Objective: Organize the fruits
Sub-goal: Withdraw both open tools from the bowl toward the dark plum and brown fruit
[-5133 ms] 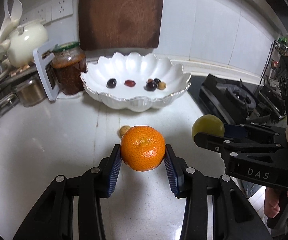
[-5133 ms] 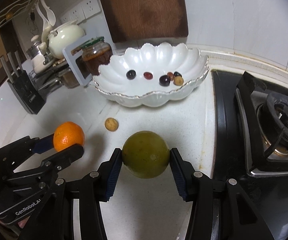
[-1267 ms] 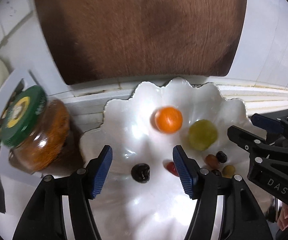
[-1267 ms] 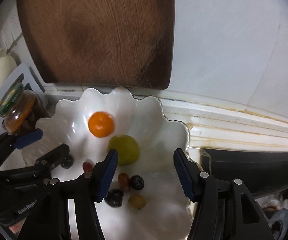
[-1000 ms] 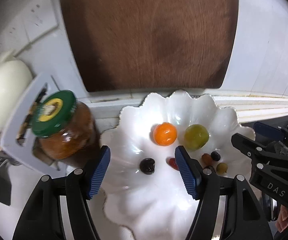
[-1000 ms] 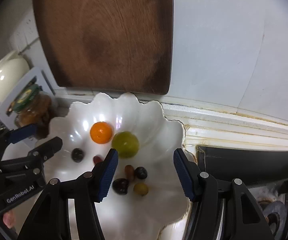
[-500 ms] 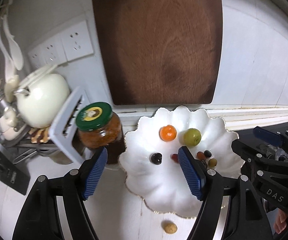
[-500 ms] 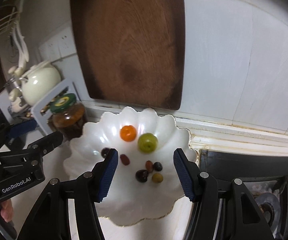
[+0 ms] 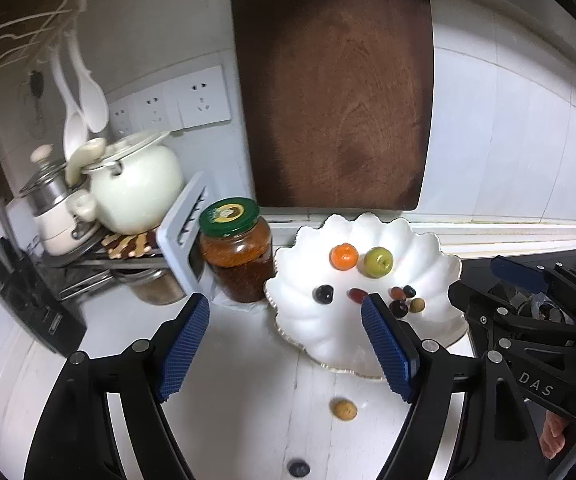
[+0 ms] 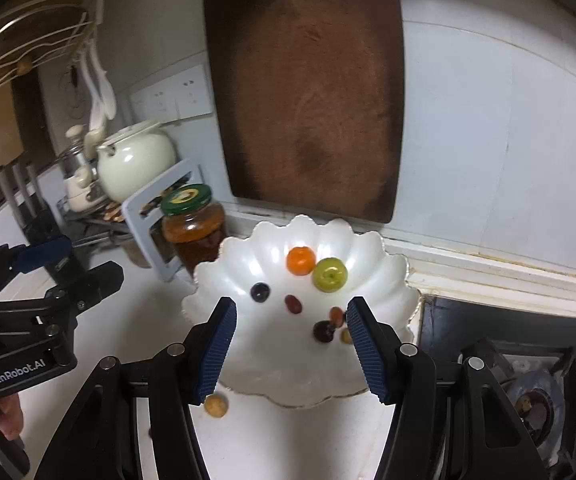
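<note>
A white scalloped bowl (image 9: 427, 332) (image 10: 387, 288) on the counter holds an orange mandarin (image 9: 343, 256) (image 10: 300, 260), a green fruit (image 9: 378, 262) (image 10: 330, 274) and several small dark and tan fruits. A small tan fruit (image 9: 343, 409) (image 10: 215, 405) lies on the counter in front of the bowl. A small dark fruit (image 9: 299, 469) lies nearer still. My left gripper (image 9: 286, 344) is open and empty, held back above the counter. My right gripper (image 10: 289, 346) is open and empty, above the bowl's near side.
A green-lidded jar (image 9: 236, 254) stands left of the bowl. A rack with a cream pot (image 9: 136, 188) is further left. A wooden cutting board (image 9: 335, 92) leans on the wall behind. A gas stove (image 10: 527, 372) lies to the right.
Both grippers have let go of the mandarin and the green fruit, which now lie in the bowl. Both have pulled back and up from the bowl, jaws open.
</note>
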Available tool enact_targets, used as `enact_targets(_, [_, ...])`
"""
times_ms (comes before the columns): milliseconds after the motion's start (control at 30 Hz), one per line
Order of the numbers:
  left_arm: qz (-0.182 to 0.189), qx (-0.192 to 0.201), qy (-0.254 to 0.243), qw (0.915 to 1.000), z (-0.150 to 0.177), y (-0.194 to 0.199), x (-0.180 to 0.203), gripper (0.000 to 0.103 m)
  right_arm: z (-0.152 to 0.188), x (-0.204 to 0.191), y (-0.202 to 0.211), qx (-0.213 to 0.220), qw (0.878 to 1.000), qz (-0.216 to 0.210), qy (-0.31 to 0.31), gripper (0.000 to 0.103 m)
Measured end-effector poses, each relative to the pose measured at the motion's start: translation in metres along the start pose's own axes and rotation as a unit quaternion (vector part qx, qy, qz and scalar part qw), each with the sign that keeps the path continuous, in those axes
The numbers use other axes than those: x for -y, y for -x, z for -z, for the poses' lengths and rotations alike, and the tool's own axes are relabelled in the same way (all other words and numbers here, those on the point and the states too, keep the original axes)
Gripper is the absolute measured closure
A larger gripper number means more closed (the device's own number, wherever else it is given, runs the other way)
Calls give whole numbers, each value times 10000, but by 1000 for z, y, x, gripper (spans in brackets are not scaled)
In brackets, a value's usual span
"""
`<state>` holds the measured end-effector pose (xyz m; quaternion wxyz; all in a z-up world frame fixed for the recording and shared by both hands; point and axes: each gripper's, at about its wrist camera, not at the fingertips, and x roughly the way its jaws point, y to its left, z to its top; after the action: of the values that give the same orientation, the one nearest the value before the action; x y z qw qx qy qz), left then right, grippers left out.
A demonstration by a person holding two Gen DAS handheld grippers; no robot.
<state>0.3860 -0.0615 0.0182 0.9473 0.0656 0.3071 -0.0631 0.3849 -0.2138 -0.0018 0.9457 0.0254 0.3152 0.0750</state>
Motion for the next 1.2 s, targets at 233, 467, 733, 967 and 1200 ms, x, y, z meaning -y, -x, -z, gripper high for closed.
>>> enact_targets(233, [-71, 24, 126, 9999, 17, 22, -7, 23, 10, -14, 16, 108, 9996, -203, 190, 44])
enact_targets(467, [-208, 61, 156, 9996, 33, 39, -10, 23, 20, -27, 26, 206, 9981, -410, 412, 44])
enact_targets(733, [-367, 34, 294, 9989, 57, 52, -14, 23, 38, -38, 30, 244, 9954, -706, 607, 44])
enact_targets(967, [-459, -52, 363, 9983, 79, 56, -14, 23, 54, -45, 28, 131, 9934, -903, 689, 44])
enact_targets(1200, [-600, -222, 285, 9975, 106, 54, -9, 23, 73, -49, 24, -27, 9920, -888, 893, 44])
